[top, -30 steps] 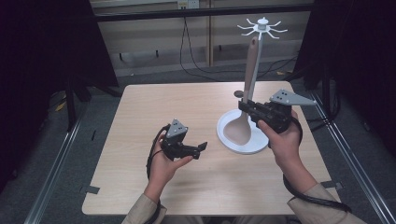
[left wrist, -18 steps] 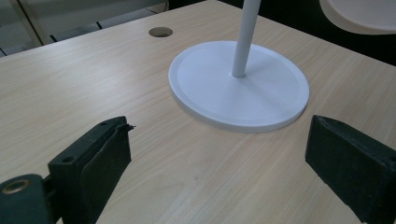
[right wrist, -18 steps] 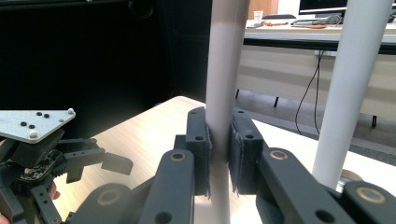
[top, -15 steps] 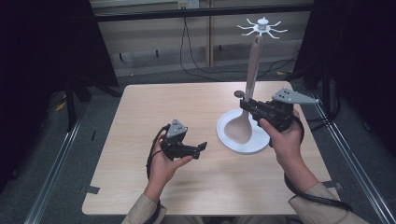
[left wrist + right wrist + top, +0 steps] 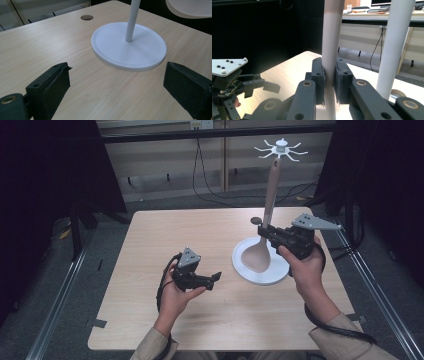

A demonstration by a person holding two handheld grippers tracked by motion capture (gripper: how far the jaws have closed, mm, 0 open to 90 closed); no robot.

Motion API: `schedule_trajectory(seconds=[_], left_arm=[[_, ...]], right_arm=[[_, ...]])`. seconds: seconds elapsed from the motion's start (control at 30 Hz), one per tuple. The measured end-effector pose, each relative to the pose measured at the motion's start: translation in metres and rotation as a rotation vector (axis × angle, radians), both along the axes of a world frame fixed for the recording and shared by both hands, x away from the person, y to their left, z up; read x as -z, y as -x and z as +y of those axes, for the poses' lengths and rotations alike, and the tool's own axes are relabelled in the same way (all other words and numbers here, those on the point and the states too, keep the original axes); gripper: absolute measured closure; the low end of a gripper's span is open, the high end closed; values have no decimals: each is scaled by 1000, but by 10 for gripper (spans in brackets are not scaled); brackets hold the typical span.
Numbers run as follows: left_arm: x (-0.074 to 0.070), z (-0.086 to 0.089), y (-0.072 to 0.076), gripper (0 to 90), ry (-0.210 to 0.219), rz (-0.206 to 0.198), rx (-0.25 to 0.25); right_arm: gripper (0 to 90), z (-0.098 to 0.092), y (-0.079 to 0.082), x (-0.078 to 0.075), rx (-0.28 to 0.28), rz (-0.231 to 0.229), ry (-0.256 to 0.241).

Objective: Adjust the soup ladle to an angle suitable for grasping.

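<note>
- One light wooden table (image 5: pixel 150 320) in front of me, with one round cable hole (image 5: pixel 86 17) cut through its top.
- One white utensil stand (image 5: pixel 260 272): a single round flat base, a single thin upright pole, and one spoked crown of hooks (image 5: pixel 280 149) at the top.
- One long beige ladle-shaped spoon (image 5: pixel 260 255), handle up, bowl down over the base.
- Two black two-jaw grippers, one in each of my hands: my left gripper (image 5: pixel 216 278) and my right gripper (image 5: pixel 262 231).
- Two grey three-cornered plates, one riding on each gripper.
- Two hands of mine, two beige sleeves.
</note>
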State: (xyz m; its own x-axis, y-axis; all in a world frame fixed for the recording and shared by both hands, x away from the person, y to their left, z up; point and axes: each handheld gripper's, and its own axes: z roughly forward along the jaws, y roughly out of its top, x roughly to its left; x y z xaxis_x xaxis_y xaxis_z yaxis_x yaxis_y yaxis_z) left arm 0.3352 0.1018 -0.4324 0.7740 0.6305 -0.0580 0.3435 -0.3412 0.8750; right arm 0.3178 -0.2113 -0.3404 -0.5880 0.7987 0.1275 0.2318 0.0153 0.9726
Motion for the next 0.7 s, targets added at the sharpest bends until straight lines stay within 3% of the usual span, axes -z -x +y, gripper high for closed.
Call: schedule_trajectory(seconds=[0.7], left_arm=[[2, 0, -2, 68, -13, 0, 1]], right_arm=[[776, -13, -10, 3, 34, 11, -23]])
